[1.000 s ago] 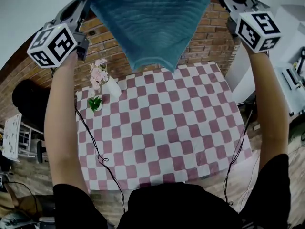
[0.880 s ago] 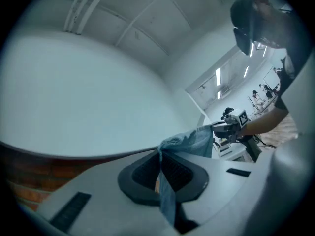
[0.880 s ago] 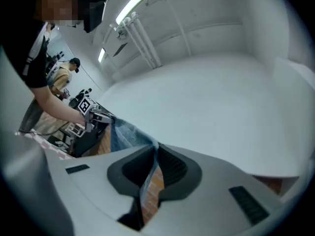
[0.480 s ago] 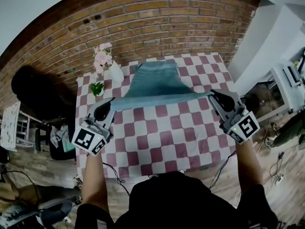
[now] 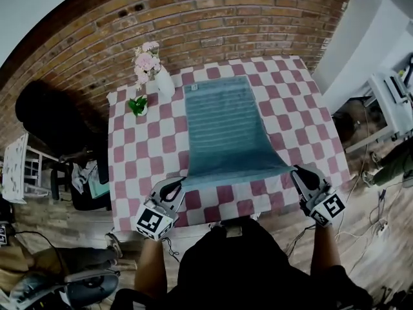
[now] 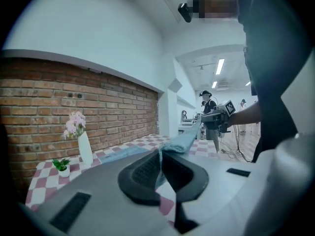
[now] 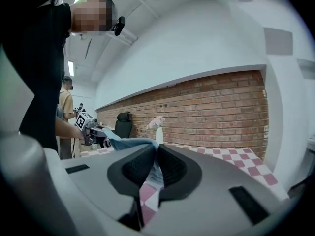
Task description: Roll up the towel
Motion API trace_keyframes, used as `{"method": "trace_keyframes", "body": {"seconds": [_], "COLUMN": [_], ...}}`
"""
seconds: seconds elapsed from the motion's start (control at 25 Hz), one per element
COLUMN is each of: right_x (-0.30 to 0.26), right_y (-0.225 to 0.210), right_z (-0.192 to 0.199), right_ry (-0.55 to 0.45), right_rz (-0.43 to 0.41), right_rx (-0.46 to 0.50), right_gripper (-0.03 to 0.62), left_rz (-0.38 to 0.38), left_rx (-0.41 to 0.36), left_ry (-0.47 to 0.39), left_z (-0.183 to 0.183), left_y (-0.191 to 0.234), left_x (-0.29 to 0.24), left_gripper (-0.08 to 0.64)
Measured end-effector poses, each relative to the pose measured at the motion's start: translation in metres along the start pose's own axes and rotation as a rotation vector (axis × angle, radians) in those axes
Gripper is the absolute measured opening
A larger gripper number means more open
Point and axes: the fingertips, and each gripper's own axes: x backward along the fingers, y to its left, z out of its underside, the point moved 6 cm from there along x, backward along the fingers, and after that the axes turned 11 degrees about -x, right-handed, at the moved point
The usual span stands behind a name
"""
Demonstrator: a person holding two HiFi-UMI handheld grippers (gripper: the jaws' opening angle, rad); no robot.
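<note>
A blue ribbed towel (image 5: 222, 131) lies lengthwise on the red-and-white checked table (image 5: 145, 150), its far end flat near the brick wall. Its near edge is stretched between my two grippers, just above the table's front edge. My left gripper (image 5: 182, 182) is shut on the towel's near left corner (image 6: 170, 146). My right gripper (image 5: 295, 170) is shut on the near right corner (image 7: 147, 144). In each gripper view the cloth is pinched between the black pads, and the other gripper shows across the taut edge.
A white vase of pink flowers (image 5: 157, 70) and a small green potted plant (image 5: 137, 105) stand at the table's far left corner. A brick wall (image 5: 213, 18) runs behind the table. A black chair (image 5: 45, 124) stands to the left. Cables hang off the front edge.
Both grippers have come down from overhead and pulled back to the table's front edge. The towel, which hung in the air, now lies spread along the table.
</note>
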Motion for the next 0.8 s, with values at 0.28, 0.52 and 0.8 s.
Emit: {"method": "trace_keyframes", "body": {"seconds": [0.28, 0.52, 0.8], "right_x": [0.028, 0.064, 0.127], "right_y": [0.012, 0.022, 0.046], "right_z": [0.045, 0.073, 0.092], "right_ry": [0.058, 0.083, 0.097], "right_rz": [0.047, 0.001, -0.048], "right_rx": [-0.025, -0.008, 0.001], "right_gripper": [0.032, 0.032, 0.032], "left_rz": [-0.023, -0.088, -0.076], "left_rx": [0.025, 0.043, 0.069], "left_ry": [0.076, 0.124, 0.180], "left_z": [0.036, 0.048, 0.051], "left_y": [-0.056, -0.104, -0.181], "left_x": [0.015, 0.029, 0.058], "left_gripper": [0.006, 0.006, 0.006]}}
